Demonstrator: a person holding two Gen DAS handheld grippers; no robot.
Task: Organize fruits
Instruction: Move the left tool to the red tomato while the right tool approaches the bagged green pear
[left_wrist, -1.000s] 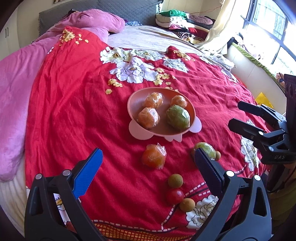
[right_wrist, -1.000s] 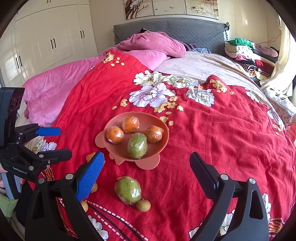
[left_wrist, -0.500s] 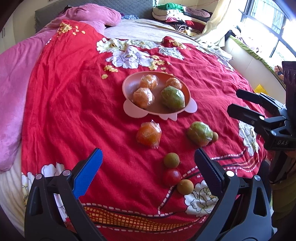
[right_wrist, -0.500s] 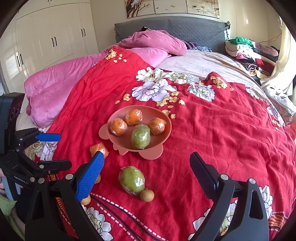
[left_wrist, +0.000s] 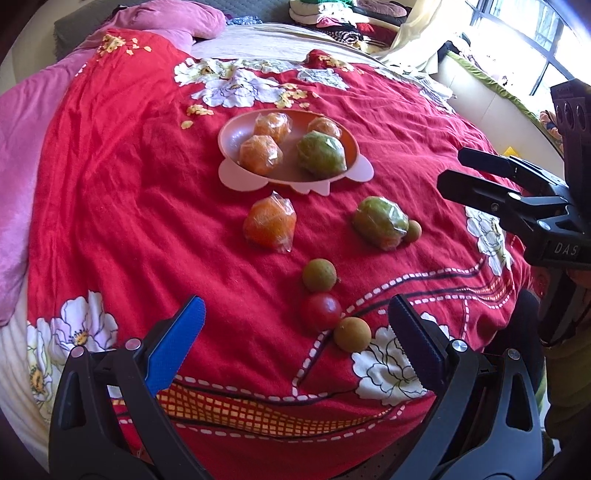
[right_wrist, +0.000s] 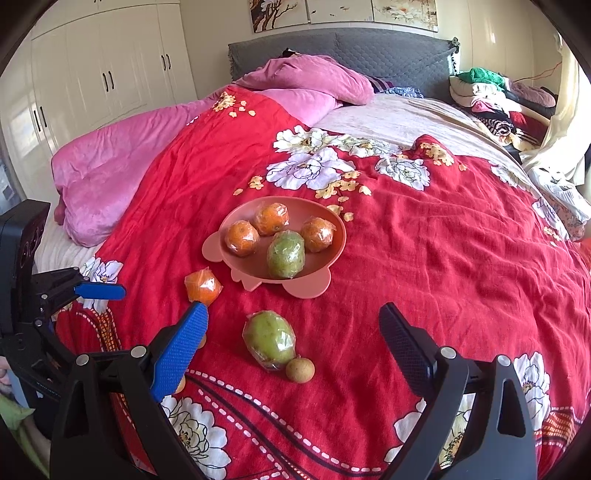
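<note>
Wrapped oranges and a green fruit (right_wrist: 285, 254) filled the pink plate (right_wrist: 334, 242) on a red floral bedspread (right_wrist: 443, 258); more fruit lay loose nearby. The left gripper (left_wrist: 295, 325) and right gripper (right_wrist: 291, 325) hovered, jaws apart, empty.

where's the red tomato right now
In the left wrist view the tomato lies on the red bedspread between two small brown fruits, just ahead of the open left gripper.

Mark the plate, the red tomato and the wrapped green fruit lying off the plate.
plate (right_wrist: 334, 230): right wrist view, bare right rim.
red tomato (left_wrist: 320, 311): left wrist view, middle.
wrapped green fruit (right_wrist: 270, 340): right wrist view, middle.
</note>
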